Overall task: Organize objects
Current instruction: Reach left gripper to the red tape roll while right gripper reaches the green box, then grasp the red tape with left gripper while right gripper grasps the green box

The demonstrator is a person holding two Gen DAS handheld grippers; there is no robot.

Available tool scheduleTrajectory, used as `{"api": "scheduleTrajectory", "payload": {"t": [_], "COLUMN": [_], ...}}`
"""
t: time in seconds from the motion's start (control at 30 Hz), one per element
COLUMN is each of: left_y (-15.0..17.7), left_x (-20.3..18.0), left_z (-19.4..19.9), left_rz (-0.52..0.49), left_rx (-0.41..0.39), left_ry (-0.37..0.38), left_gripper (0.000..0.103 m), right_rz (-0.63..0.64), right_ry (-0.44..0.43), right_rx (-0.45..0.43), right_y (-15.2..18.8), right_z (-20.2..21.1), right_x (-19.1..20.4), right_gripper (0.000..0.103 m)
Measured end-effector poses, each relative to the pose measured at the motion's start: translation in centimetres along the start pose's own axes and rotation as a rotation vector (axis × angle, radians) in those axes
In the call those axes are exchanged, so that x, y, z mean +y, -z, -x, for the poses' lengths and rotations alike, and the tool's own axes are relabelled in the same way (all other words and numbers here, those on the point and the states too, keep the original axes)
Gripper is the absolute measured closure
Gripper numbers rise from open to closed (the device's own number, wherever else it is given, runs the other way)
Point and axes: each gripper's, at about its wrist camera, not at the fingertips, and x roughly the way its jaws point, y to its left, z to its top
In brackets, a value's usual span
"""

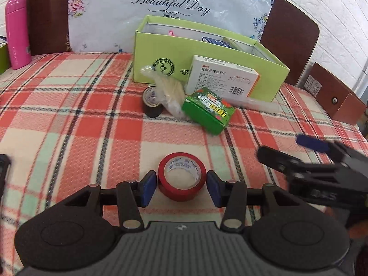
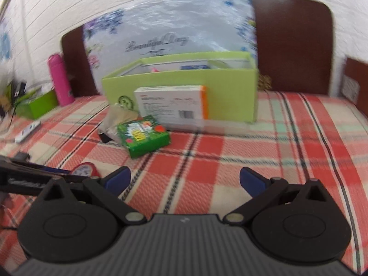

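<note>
- Leftmost in the left wrist view, a pink bottle stands upright at the far edge of the plaid cloth, well apart from everything else.
- Near the middle, a dark little jar lies on its side, touching a clear plastic bag of pale contents.
- Just right of the bag, a small green box sits tilted on the cloth, its corner against the bag.
- Behind it, a white medicine box leans on the front wall of the open lime-green box, which holds a few items I cannot make out.
- Closer to the camera, the red tape roll lies flat on the cloth, its hole facing up, squarely between the blue pads of the left gripper.
- Those jaws stand about half open around the roll; the left pad sits right at its side, the right pad shows a thin gap, so no grip is made.
- Further right, the right gripper hangs above bare cloth with its jaws spread wide and nothing between them.
- From its own view, the tape roll peeks out to its left, partly hidden behind the left gripper's finger.
</note>
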Motion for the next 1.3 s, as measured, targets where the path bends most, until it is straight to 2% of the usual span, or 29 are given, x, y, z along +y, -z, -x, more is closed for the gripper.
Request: {"api": "scheduleTrajectory", "payload": {"t": [0.13,0.2,0.23,0.27,0.43,0.47,0.5,0.67,0.83,0.87,0.9,0.97,1.07,1.13,1.3], "left_y": [0.3,0.3,0.3,0.2,0.2,0.2,0.2,0.0,-0.1,-0.2,-0.2,-0.2,-0.1,0.0,0.3], "left_x": [0.8,1.0,1.0,1.1,1.2,1.2,1.2,0.5,-0.1,-0.3,-0.6,-1.3,-3.0,-4.1,-4.5], "left_z": [0.7,0.9,0.9,0.9,0.9,0.8,0.7,-0.1,-0.8,-0.9,-1.0,-1.2,-1.5,-1.6,-1.6], "left_rz": [0.047,0.057,0.059,0.060,0.067,0.066,0.067,0.062,0.052,0.052,0.041,0.014,-0.034,-0.064,-0.068], "left_rx": [-0.015,-0.019,-0.020,-0.023,-0.025,-0.023,-0.021,-0.012,-0.011,-0.009,-0.005,0.008,0.024,0.026,0.028], "left_ry": [0.021,0.021,0.016,0.014,0.031,0.031,0.033,0.049,0.033,0.034,0.038,0.070,0.127,0.125,0.102], "left_gripper": [0.051,0.050,0.049,0.049,0.047,0.047,0.047,0.047,0.046,0.047,0.054,0.053,0.053,0.053,0.041], "right_rz": [0.164,0.195,0.206,0.216,0.198,0.194,0.190,0.178,0.032,0.004,-0.026,-0.058,-0.065,-0.058,-0.079], "right_ry": [-0.030,-0.065,-0.080,-0.092,-0.130,-0.136,-0.148,-0.014,0.119,0.137,0.156,0.188,0.192,0.175,0.171], "right_rx": [-0.012,-0.004,0.006,0.016,0.030,0.047,0.059,0.033,0.062,0.064,0.067,0.073,0.081,0.087,0.090], "right_y": [-1.5,-2.3,-2.7,-3.1,-4.1,-4.1,-3.9,-2.2,0.2,0.7,1.3,2.4,3.8,4.3,4.2], "right_z": [-2.8,-4.1,-4.8,-5.5,-7.8,-7.9,-7.8,-4.8,-0.9,0.0,1.0,2.8,5.0,5.8,5.7], "right_x": [1.8,2.3,2.6,2.8,2.6,2.5,2.5,2.1,-0.5,-1.0,-1.6,-2.2,-2.0,-1.5,-1.6], "right_gripper": [0.003,0.012,0.016,0.026,0.026,0.037,0.040,0.040,0.040,0.040,0.040,0.040,0.039,0.038,0.036]}}
